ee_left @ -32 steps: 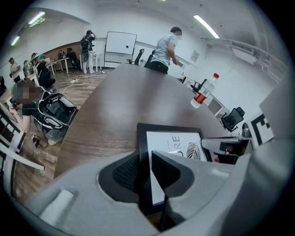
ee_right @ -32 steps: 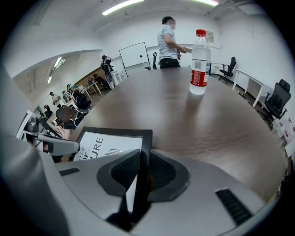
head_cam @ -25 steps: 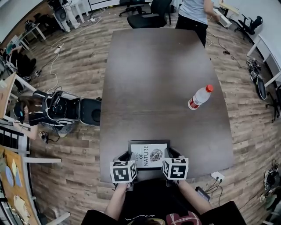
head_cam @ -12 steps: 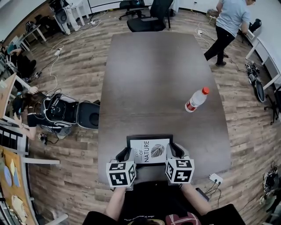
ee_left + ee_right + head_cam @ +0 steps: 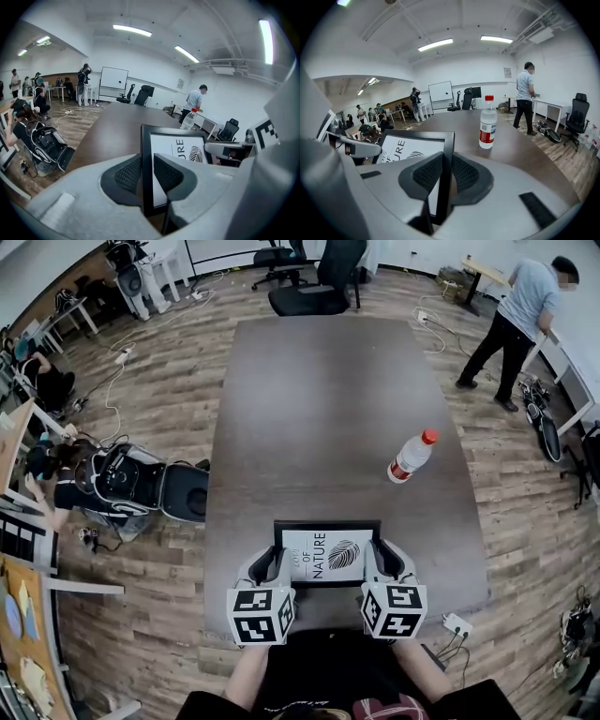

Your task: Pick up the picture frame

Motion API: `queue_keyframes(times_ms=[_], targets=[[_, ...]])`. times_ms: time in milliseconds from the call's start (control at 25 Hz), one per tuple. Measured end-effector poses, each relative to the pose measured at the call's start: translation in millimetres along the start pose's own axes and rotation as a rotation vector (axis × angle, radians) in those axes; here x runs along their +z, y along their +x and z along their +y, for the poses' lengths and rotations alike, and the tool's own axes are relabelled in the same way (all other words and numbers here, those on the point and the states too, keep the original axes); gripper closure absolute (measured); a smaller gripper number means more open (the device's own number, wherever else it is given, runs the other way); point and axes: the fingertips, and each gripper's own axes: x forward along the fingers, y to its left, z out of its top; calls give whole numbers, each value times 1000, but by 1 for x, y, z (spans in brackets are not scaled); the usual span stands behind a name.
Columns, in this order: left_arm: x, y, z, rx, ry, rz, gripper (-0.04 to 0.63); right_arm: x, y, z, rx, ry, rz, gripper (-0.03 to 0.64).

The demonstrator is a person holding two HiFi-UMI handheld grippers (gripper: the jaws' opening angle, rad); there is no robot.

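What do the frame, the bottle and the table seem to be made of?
The frame: black, matte, likely wood or plastic; thin flat moulding. The bottle: clear plastic; see-through body, red cap. The table: dark brown, probably wood laminate; smooth, faint sheen.

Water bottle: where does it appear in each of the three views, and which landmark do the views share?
Head view: the water bottle stands right of centre on the table, beyond the picture frame.
Left gripper view: small, just above the frame's upper right corner.
Right gripper view: upright near centre, right of the frame.
Shared landmark: the black picture frame.
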Motion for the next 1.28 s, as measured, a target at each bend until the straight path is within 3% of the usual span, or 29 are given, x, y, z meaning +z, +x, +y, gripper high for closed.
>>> queue_keyframes(times_ms=[400, 680, 880, 1280], targets=[[26, -13, -26, -46, 24, -107, 517, 25, -26, -17, -29, 3, -120, 544], [50, -29, -43, -38, 79, -205, 517, 47, -45, -23, -32, -7, -230, 543], [63, -41, -50, -37, 78, -284, 517, 68, -60, -22, -33, -45, -327, 543], [80, -58, -60, -37, 97, -378, 517, 89, -77, -22, -38, -86, -407, 543]])
